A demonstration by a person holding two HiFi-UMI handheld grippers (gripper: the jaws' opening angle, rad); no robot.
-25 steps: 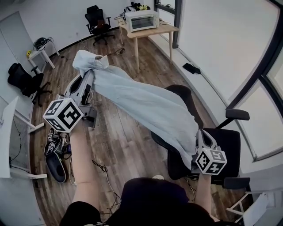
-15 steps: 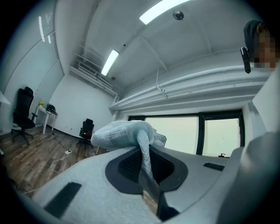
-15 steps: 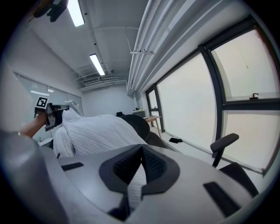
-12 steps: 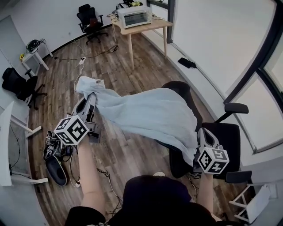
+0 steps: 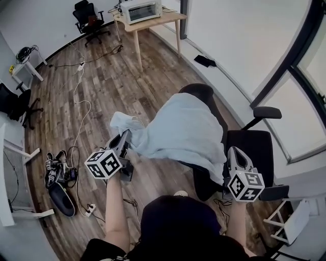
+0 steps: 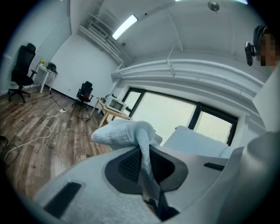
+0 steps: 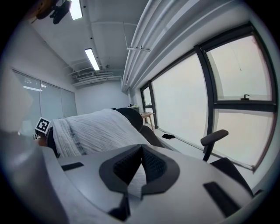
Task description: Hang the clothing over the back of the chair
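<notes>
A light blue garment (image 5: 186, 127) lies draped over the back of a black office chair (image 5: 204, 94). My left gripper (image 5: 126, 137) is low to the left of the chair, shut on a bunched corner of the garment (image 6: 127, 133); a fold of cloth runs down between its jaws (image 6: 146, 168). My right gripper (image 5: 230, 154) is by the chair's seat side, shut on the garment's other edge, and pale cloth shows between its pads (image 7: 138, 175). In the right gripper view the garment (image 7: 96, 131) spreads over the chair back (image 7: 131, 114).
The chair's armrests (image 5: 266, 112) stick out toward the window wall. A wooden table with a toaster oven (image 5: 142, 10) and another black chair (image 5: 86, 15) stand at the back. Cables and shoes (image 5: 58, 178) lie on the floor at left. A white rack (image 5: 293, 227) stands at bottom right.
My left gripper has come down from high up to low beside the chair, bringing the garment's corner with it. The garment has settled over the chair back. The right gripper has hardly moved.
</notes>
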